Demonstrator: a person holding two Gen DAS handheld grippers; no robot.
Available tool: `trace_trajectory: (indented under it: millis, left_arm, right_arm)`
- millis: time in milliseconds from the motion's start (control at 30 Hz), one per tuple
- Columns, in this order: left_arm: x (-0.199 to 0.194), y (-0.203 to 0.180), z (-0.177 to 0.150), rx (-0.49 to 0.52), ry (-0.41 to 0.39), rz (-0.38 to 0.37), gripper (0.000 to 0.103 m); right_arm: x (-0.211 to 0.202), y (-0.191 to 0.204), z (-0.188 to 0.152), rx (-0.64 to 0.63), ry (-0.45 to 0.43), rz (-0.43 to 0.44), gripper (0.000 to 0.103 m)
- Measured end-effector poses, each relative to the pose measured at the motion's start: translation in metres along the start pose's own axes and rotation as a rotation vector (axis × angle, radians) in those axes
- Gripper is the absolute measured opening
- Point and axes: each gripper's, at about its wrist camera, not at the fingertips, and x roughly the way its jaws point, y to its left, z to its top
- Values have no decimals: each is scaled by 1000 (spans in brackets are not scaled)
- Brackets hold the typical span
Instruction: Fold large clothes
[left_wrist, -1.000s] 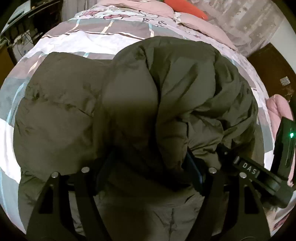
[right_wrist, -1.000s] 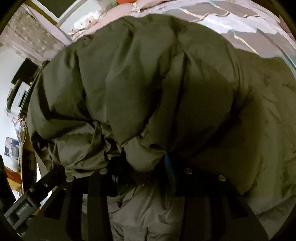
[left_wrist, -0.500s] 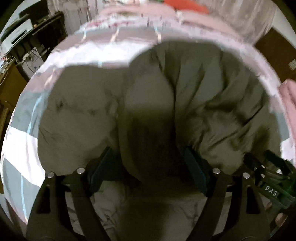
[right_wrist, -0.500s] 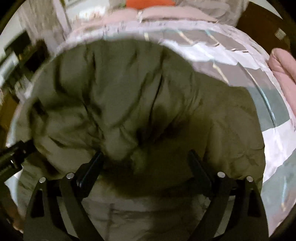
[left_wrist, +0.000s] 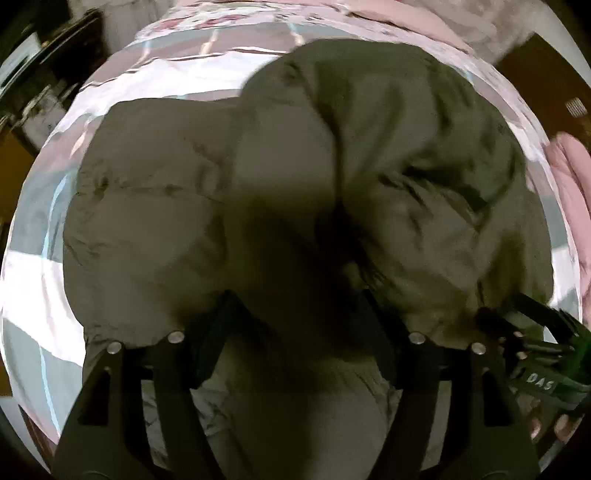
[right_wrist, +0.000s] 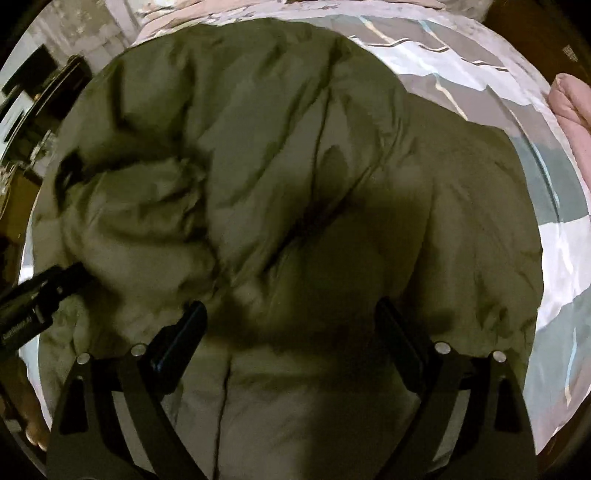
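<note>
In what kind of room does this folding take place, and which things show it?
Most likely a bedroom. The puffy olive-green padded jacket lies on a bed covered by a grey, white and pale-blue patchwork sheet. A pink quilt is bunched at the bed's edge, and dark furniture stands beside it.

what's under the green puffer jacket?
The green puffer jacket lies on a patchwork bedspread of grey, white and pink blocks, showing around its far and side edges. What lies beneath the jacket's bulk is covered and cannot be seen.
</note>
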Motion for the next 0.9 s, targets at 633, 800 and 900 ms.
trace_trajectory:
  millis: [633, 800, 900]
  left_arm:
    - [23, 17, 3, 47, 54, 71, 58]
    - [-9, 62, -19, 4, 56, 57, 79]
    - [-9, 95, -38, -3, 118, 89, 88]
  right_arm:
    - [29, -25, 5, 77, 119, 87, 99]
    - [-17, -63, -17, 88, 101, 117, 99]
    - [-37, -106, -50, 132, 63, -43, 100]
